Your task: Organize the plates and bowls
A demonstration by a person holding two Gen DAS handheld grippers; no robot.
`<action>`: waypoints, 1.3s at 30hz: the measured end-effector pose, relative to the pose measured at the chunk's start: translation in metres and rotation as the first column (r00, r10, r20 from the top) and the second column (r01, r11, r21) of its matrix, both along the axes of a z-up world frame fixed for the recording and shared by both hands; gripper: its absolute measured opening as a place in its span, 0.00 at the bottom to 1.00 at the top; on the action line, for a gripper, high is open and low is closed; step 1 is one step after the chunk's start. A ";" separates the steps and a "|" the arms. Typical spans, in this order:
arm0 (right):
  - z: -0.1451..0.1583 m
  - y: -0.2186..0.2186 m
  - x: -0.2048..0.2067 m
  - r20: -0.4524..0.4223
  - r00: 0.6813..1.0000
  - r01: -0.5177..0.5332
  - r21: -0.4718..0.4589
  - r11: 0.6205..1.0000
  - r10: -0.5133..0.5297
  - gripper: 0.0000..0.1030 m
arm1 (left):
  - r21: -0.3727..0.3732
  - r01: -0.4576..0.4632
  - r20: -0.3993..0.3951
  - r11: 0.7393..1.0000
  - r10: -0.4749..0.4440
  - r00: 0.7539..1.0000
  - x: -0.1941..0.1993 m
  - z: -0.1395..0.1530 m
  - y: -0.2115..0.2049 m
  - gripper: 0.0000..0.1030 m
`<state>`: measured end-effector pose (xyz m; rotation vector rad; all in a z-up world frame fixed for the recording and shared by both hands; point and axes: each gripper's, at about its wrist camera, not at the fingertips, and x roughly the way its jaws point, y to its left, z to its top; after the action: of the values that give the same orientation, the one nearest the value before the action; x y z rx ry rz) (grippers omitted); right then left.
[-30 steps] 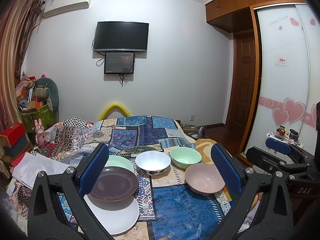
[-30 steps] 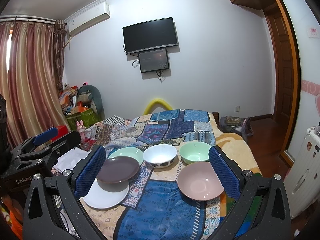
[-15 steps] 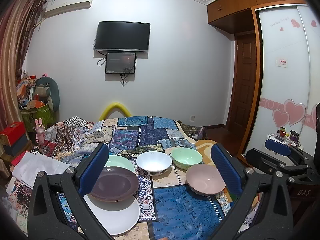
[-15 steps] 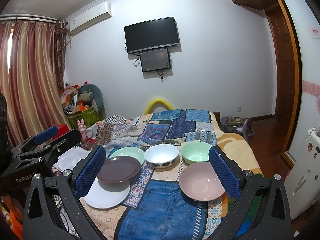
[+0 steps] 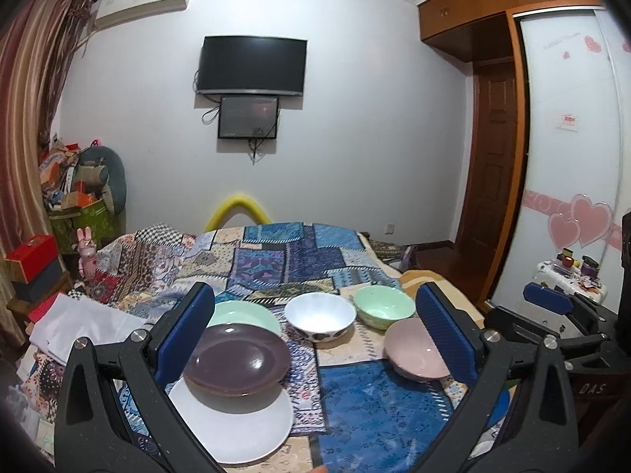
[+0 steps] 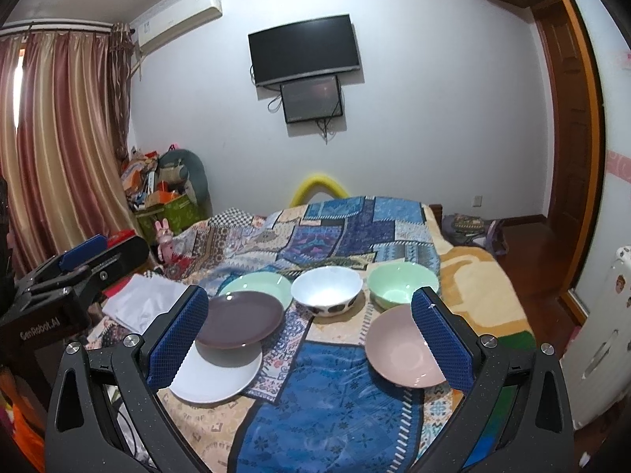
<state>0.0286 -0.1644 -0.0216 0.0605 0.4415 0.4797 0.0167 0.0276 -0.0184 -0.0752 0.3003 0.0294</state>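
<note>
Hovering: both grippers wide, empty.

Purple plate (image 5: 236, 358) overlapping white plate (image 5: 236, 425); left gripper (image 5: 315, 335) fingers (image 5: 185, 331) apart.

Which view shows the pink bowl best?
The right wrist view: the pink bowl shows nearly whole, only its right rim behind a finger. In the left wrist view, that gripper's right finger covers more of it.

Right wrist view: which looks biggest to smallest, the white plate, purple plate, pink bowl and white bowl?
1. White plate and purple plate: alike; the purple one hides part of the white.
2. Pink bowl.
3. White bowl, though it sits farther from the camera.
</note>
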 end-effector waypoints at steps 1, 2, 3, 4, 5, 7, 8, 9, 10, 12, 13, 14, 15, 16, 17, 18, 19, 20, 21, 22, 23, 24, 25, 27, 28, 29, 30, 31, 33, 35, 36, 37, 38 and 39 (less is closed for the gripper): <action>-0.002 0.002 0.002 -0.006 1.000 -0.004 -0.004 1.000 0.004 1.00 | -0.005 -0.002 -0.010 1.000 0.002 1.000 0.002 -0.002 0.005 1.00; -0.005 0.006 0.004 -0.014 1.000 -0.009 -0.010 1.000 0.009 1.00 | -0.008 -0.004 -0.023 1.000 0.004 1.000 0.006 -0.005 0.010 1.00; -0.008 0.010 0.007 -0.024 1.000 -0.014 -0.016 1.000 0.014 1.00 | -0.009 -0.007 -0.035 1.000 0.007 0.999 0.008 -0.008 0.015 1.00; -0.011 0.013 0.009 -0.032 0.999 -0.018 -0.021 1.000 0.017 1.00 | -0.007 -0.006 -0.053 1.000 0.005 0.999 0.012 -0.013 0.021 1.00; -0.015 0.018 0.013 -0.040 0.999 -0.024 -0.030 0.999 0.023 1.00 | -0.006 -0.001 -0.064 1.000 0.001 0.998 0.015 -0.017 0.025 1.00; -0.021 0.026 0.018 -0.049 0.998 -0.029 -0.055 0.998 0.026 1.00 | -0.010 0.009 -0.088 1.000 -0.010 0.996 0.021 -0.027 0.036 1.00; -0.024 0.029 0.020 -0.054 0.998 -0.032 -0.063 0.997 0.029 1.00 | -0.011 0.008 -0.098 1.000 -0.010 0.995 0.024 -0.031 0.041 1.00; -0.028 0.034 0.025 -0.066 0.997 -0.041 -0.073 0.997 0.036 1.00 | -0.010 0.007 -0.110 1.000 -0.008 0.994 0.027 -0.036 0.046 1.00; -0.031 0.037 0.027 -0.072 0.997 -0.045 -0.076 0.996 0.039 1.00 | -0.006 0.005 -0.127 1.000 -0.006 0.992 0.031 -0.043 0.052 1.00; -0.039 0.045 0.034 -0.092 0.995 -0.057 -0.089 0.994 0.049 1.00 | 0.009 -0.009 -0.161 1.000 0.010 0.987 0.038 -0.055 0.064 1.00; -0.044 0.050 0.037 -0.103 0.993 -0.064 -0.097 0.993 0.054 1.00 | 0.012 -0.011 -0.177 1.000 0.013 0.984 0.043 -0.061 0.069 1.00; -0.050 0.056 0.043 -0.119 0.991 -0.071 -0.107 0.992 0.058 1.00 | 0.011 -0.014 -0.195 1.000 0.016 0.981 0.047 -0.067 0.075 1.00; -0.054 0.061 0.046 -0.128 0.990 -0.075 -0.114 0.991 0.060 1.00 | 0.006 -0.018 -0.218 1.000 0.019 0.976 0.051 -0.074 0.083 1.00; -0.061 0.068 0.052 -0.146 0.987 -0.082 -0.121 0.989 0.064 1.00 | -0.002 -0.022 -0.240 1.000 0.021 0.971 0.056 -0.081 0.091 0.99; -0.067 0.072 0.057 -0.162 0.984 -0.089 -0.127 0.988 0.068 1.00 | -0.006 -0.026 -0.259 1.000 0.024 0.965 0.060 -0.087 0.098 0.94; -0.073 0.077 0.062 -0.180 0.981 -0.096 -0.134 0.986 0.071 1.00 | -0.006 -0.035 -0.282 0.999 0.032 0.959 0.064 -0.094 0.107 0.90; -0.078 0.081 0.066 -0.196 0.978 -0.102 -0.139 0.985 0.073 0.99 | -0.001 -0.046 -0.304 0.999 0.044 0.952 0.067 -0.100 0.112 0.84; -0.085 0.087 0.071 -0.210 0.975 -0.107 -0.145 0.984 0.074 0.99 | 0.004 -0.057 -0.322 0.998 0.055 0.945 0.072 -0.106 0.118 0.83; -0.089 0.090 0.074 -0.221 0.972 -0.110 -0.149 0.983 0.075 0.99 | 0.006 -0.063 -0.337 0.998 0.062 0.940 0.076 -0.112 0.125 0.82; -0.093 0.094 0.077 -0.230 0.970 -0.113 -0.153 0.982 0.076 0.96 | -0.003 -0.064 -0.352 0.998 0.059 0.934 0.082 -0.119 0.134 0.78; -0.098 0.097 0.081 -0.243 0.967 -0.118 -0.160 0.980 0.077 0.94 | -0.013 -0.064 -0.364 0.998 0.055 0.930 0.086 -0.125 0.139 0.74; -0.103 0.101 0.086 -0.256 0.964 -0.122 -0.166 0.979 0.077 0.93 | -0.024 -0.067 -0.377 0.997 0.053 0.925 0.090 -0.130 0.146 0.74; -0.107 0.104 0.090 -0.268 0.960 -0.126 -0.170 0.977 0.077 0.91 | -0.035 -0.072 -0.389 0.997 0.052 0.920 0.094 -0.136 0.154 0.74; -0.116 0.112 0.098 -0.293 0.953 -0.134 -0.176 0.975 0.078 0.90 | -0.060 -0.076 -0.415 0.995 0.044 0.909 0.105 -0.147 0.168 0.73; -0.118 0.114 0.102 -0.305 0.949 -0.138 -0.180 0.974 0.078 0.88 | -0.075 -0.076 -0.430 0.994 0.036 0.902 0.110 -0.153 0.174 0.70; -0.122 0.118 0.108 -0.321 0.944 -0.145 -0.183 0.972 0.080 0.85 | -0.086 -0.077 -0.441 0.993 0.031 0.897 0.115 -0.157 0.179 0.65; -0.124 0.122 0.111 -0.328 0.941 -0.148 -0.187 0.971 0.081 0.83 | -0.094 -0.081 -0.453 0.992 0.030 0.891 0.120 -0.161 0.186 0.62; -0.127 0.125 0.115 -0.335 0.939 -0.150 -0.190 0.970 0.080 0.81 | -0.101 -0.089 -0.472 0.991 0.031 0.881 0.127 -0.167 0.193 0.58; -0.132 0.131 0.124 -0.348 0.934 -0.152 -0.197 0.969 0.076 0.81 | -0.120 -0.086 -0.488 0.989 0.017 0.873 0.135 -0.174 0.199 0.54; -0.136 0.136 0.132 -0.361 0.930 -0.153 -0.196 0.969 0.073 0.80 | -0.136 -0.094 -0.505 0.986 0.013 0.863 0.147 -0.181 0.209 0.49; -0.139 0.138 0.135 -0.368 0.927 -0.154 -0.194 0.969 0.074 0.79 | -0.145 -0.096 -0.513 0.985 0.008 0.859 0.152 -0.184 0.214 0.48; -0.141 0.140 0.137 -0.374 0.924 -0.155 -0.190 0.969 0.074 0.75 | -0.160 -0.094 -0.523 0.983 -0.004 0.852 0.158 -0.187 0.218 0.46; -0.144 0.143 0.141 -0.385 0.920 -0.159 -0.187 0.969 0.077 0.72 | -0.174 -0.092 -0.530 0.980 -0.015 0.848 0.161 -0.190 0.221 0.41; -0.147 0.145 0.143 -0.397 0.914 -0.165 -0.186 0.969 0.080 0.71 | -0.189 -0.087 -0.540 0.978 -0.029 0.841 0.166 -0.195 0.224 0.39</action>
<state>0.1719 -0.0190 -0.1687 -0.0852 0.8898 0.5431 0.1828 0.2518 -0.2131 -0.2827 0.8736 0.0498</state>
